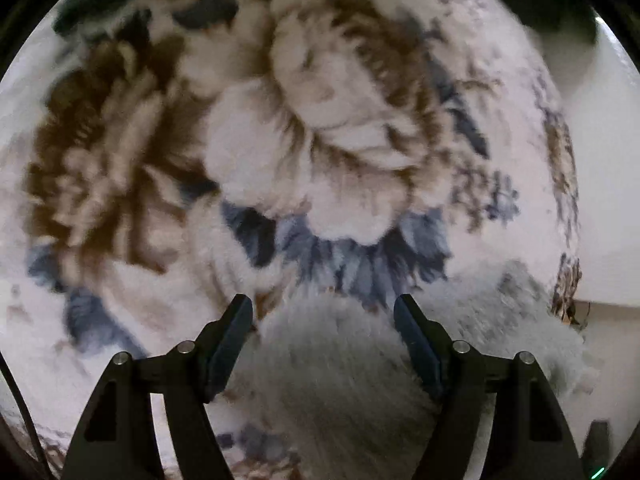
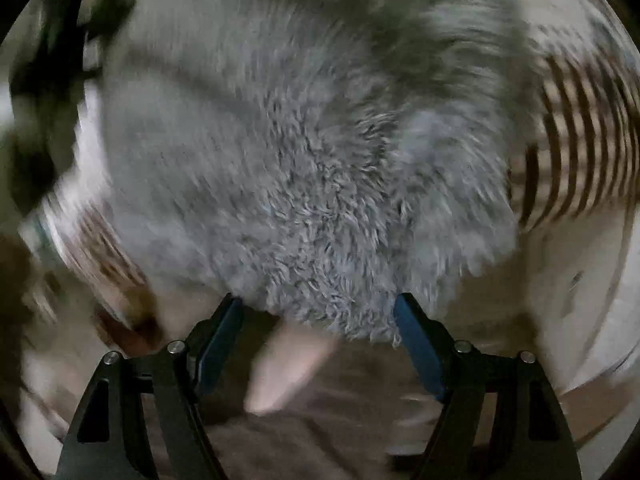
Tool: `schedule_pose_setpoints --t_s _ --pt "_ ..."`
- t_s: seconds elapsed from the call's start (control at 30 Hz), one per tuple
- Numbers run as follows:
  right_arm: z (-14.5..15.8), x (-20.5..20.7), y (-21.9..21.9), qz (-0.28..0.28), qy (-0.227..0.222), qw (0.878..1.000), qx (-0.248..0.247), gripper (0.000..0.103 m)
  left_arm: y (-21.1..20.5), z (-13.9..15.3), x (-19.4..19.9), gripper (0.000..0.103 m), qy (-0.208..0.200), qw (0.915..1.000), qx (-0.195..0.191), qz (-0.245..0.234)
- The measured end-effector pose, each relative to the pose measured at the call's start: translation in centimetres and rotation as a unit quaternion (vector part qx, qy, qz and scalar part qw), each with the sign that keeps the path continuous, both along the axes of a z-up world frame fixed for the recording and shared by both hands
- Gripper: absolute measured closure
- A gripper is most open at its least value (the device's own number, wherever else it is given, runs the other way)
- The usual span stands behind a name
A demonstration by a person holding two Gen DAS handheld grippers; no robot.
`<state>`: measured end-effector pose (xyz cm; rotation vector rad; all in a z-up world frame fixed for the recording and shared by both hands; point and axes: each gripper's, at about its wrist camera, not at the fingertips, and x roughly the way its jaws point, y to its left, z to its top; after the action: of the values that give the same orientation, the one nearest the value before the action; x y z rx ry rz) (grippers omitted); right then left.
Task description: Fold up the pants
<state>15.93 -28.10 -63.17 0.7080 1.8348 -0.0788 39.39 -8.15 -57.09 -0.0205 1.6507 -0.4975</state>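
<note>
The pants are fluffy grey fleece. In the left wrist view a heap of them [image 1: 336, 364] lies low in the frame, between and under my open left gripper [image 1: 323, 306], on a floral blanket [image 1: 280, 140]. In the right wrist view the pants [image 2: 304, 184] fill most of the frame, blurred by motion. My right gripper [image 2: 318, 306] is open, with the lower fleece edge just in front of and between its fingertips. Neither gripper holds anything.
The blanket is white with brown and blue flower prints. A white surface [image 1: 608, 184] shows past its right edge. In the right wrist view a brown-striped patch [image 2: 580, 140] lies at right and brown fabric [image 2: 320, 432] lies below the gripper.
</note>
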Motion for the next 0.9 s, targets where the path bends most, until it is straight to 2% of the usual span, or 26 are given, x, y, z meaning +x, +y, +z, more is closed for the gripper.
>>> schedule_pose_setpoints --t_s 0.07,0.13,0.2,0.3,0.33,0.37,0.4,0.47,0.53,0.6,0.63,0.73,0.83,0.87,0.9 --pt "1.8 0.0 -0.4 -0.111 -0.033 0.993 0.027 0.023 0.8 2.3 -1.1 0.031 -0.031 0.9994 -0.001 -0.014" --pt "2.5 -0.6 -0.2 -0.205 -0.044 0.976 0.056 0.023 1.7 4.1 -2.2 0.031 -0.052 0.9984 -0.007 -0.021" --pt "1.4 -1.1 0.8 -0.296 -0.023 0.95 0.097 0.023 2.0 4.7 -3.1 0.031 -0.055 0.9981 -0.009 -0.027" --pt "-2.1 -1.2 2.7 -0.385 0.037 0.912 0.137 0.023 2.2 3.3 -4.0 0.031 -0.042 0.9981 -0.006 -0.046" --pt "-3.3 -1.1 3.2 -0.401 0.056 0.905 0.134 0.023 1.9 2.8 -4.1 0.031 -0.042 0.998 -0.002 -0.048" --pt "-4.5 -0.9 3.9 -0.399 0.08 0.907 0.111 0.031 1.3 2.4 -4.3 0.031 -0.044 0.9978 -0.001 -0.049" --pt "-5.1 -0.9 4.3 -0.399 0.092 0.908 0.091 0.047 1.4 2.1 -4.3 0.031 -0.048 0.9976 0.0 -0.049" --pt "-5.7 -0.9 5.7 -0.378 0.106 0.917 0.065 0.064 1.3 1.8 -4.2 0.031 -0.06 0.9968 0.007 -0.052" --pt "-4.9 -1.1 6.9 -0.342 0.102 0.933 0.042 0.072 0.9 1.3 -3.9 0.031 -0.062 0.9967 0.005 -0.053" --pt "-4.2 -1.0 8.0 -0.285 0.098 0.953 0.024 0.084 -0.1 0.6 -3.7 0.031 -0.063 0.9964 0.002 -0.057" --pt "-4.1 -0.8 8.7 -0.248 0.1 0.963 0.016 0.085 -0.4 0.5 -3.6 0.031 -0.064 0.9962 0.001 -0.058" --pt "-4.3 -0.2 9.6 -0.172 0.102 0.98 0.019 0.086 -1.1 0.4 -3.5 0.031 -0.066 0.9962 -0.002 -0.057" --pt "-3.0 -0.7 9.4 -0.153 0.074 0.985 0.032 0.084 0.0 1.4 -3.4 0.031 -0.058 0.9974 -0.021 -0.038" --pt "-2.1 -0.2 9.2 -0.152 0.058 0.986 0.045 0.073 0.8 1.9 -3.3 0.031 -0.056 0.9977 -0.027 -0.028" --pt "-1.4 -0.3 8.7 -0.154 0.051 0.986 0.048 0.054 1.7 2.5 -3.3 0.031 -0.056 0.9977 -0.033 -0.017"
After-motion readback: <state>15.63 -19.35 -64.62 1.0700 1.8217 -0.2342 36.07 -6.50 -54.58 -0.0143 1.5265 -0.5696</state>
